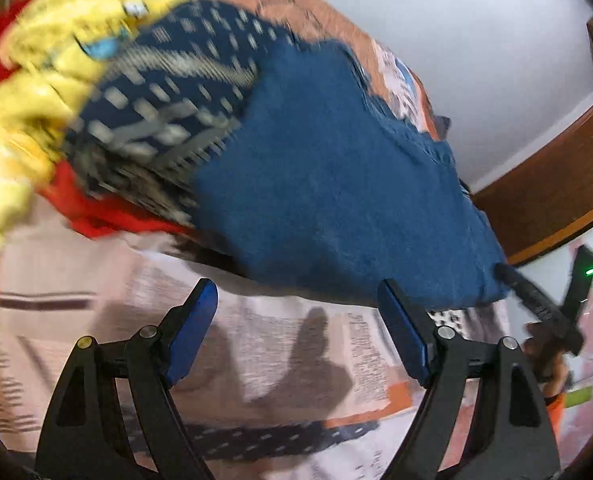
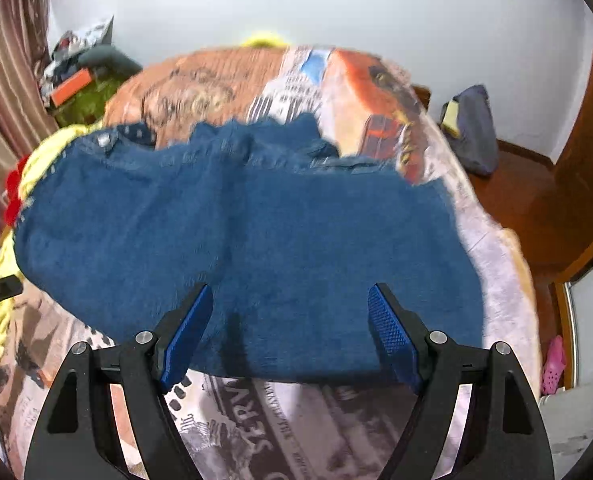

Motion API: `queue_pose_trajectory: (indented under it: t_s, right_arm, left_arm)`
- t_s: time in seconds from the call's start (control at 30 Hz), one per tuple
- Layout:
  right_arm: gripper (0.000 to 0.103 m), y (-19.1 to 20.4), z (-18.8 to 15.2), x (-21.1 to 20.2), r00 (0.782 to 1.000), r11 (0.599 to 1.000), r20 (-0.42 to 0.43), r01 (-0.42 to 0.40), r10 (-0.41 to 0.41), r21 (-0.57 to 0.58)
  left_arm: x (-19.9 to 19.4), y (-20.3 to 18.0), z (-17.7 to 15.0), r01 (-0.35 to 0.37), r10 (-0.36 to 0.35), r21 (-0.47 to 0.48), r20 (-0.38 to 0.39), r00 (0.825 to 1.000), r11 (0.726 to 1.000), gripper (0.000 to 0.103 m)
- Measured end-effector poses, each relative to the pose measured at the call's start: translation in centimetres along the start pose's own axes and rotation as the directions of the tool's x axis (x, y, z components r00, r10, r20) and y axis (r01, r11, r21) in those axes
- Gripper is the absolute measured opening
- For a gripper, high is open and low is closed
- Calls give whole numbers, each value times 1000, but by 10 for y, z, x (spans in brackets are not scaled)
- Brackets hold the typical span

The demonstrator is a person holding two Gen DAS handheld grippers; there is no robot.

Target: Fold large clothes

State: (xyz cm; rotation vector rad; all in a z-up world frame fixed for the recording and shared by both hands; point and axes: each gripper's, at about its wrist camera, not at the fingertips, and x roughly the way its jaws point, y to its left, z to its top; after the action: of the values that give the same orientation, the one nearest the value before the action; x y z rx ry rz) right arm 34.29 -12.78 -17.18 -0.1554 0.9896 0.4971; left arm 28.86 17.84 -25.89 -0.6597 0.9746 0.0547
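A large blue denim garment (image 2: 256,240) lies spread across the printed bedspread (image 2: 296,420); it also shows in the left wrist view (image 1: 336,200). My right gripper (image 2: 290,296) is open over the garment's near edge, its jaws wide apart with nothing between them. My left gripper (image 1: 298,292) is open just short of the garment's near edge, above the bedspread (image 1: 256,340). The right gripper's black body (image 1: 544,304) shows at the garment's right corner in the left wrist view.
A heap of clothes sits to the left: a yellow garment (image 1: 36,80), a dark blue patterned one (image 1: 168,92) and a red one (image 1: 80,208). The bed's right edge drops to a wooden floor (image 2: 536,200). A dark bag (image 2: 472,128) lies by the white wall.
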Motion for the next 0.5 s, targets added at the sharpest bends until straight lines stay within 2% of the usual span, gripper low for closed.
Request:
queue_pose_trajectory:
  t_s: [0.07,0.13,0.23,0.37,0.5]
  right_arm:
    - [77,3,-5,16,999,1000,-44,3,-3,-5]
    - [78,3,-8,21,999,1000,-34,7,-7,-13]
    - [80,1,-9,18,999,1000,-32,-4,3,-15]
    - [81,-2,-9,18,999,1000,-28,-17,17,-13]
    - [82,0,-12,18,1000,1000,-20,-14,13,-22]
  left_arm:
    - [17,-2,3,54,-55,-38,-37,998,998,82]
    - [32,-5,7,111,-115,-73,-61,991,991,82]
    - [50,-10,12,154,-163,-107,-80,983,982,82]
    - [58,-14,14,202,-211,-146,-49,976,968,75]
    - [59,-19,10,214,-223,-175,-35,974,961,75]
